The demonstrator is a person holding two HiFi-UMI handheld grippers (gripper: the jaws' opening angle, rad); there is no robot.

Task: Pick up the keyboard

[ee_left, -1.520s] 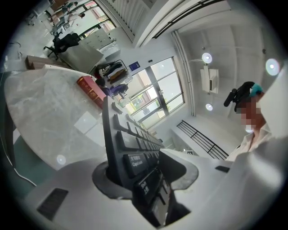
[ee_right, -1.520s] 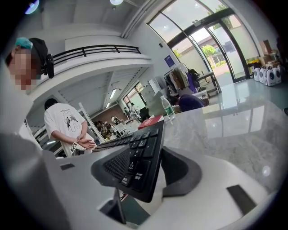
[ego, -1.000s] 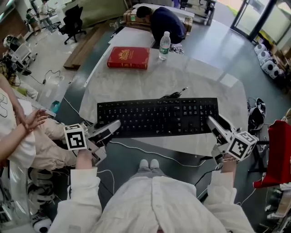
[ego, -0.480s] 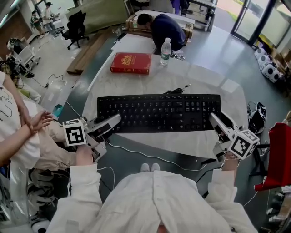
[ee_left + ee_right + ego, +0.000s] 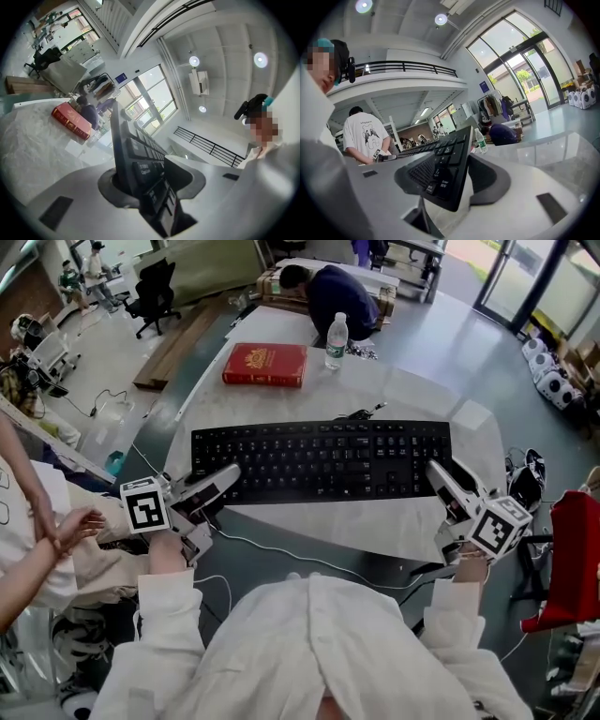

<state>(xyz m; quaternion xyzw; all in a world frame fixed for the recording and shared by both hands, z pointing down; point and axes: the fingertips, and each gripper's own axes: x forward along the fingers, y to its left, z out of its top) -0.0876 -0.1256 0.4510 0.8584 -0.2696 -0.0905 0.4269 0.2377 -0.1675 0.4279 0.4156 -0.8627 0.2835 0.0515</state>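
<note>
The left gripper [image 5: 223, 480] and right gripper [image 5: 439, 476], jaws partly closed, are each clamping one end of the keyboard [image 5: 319, 460], which is sitting along the surface's [image 5: 412, 390] near edge. The grasp appears done, while the lift is looking barely begun, if at all.

Left claw [image 5: 220, 479] and right claw [image 5: 441, 474] clamp the keyboard [image 5: 319, 460] ends. Red book [image 5: 265, 364] and bottle [image 5: 336, 340] stand far on the tabletop [image 5: 412, 395].

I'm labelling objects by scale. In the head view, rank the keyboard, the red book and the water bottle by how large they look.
1. keyboard, by far the largest
2. red book
3. water bottle, smallest; book and bottle sit farther from the camera, so they look a little smaller.
</note>
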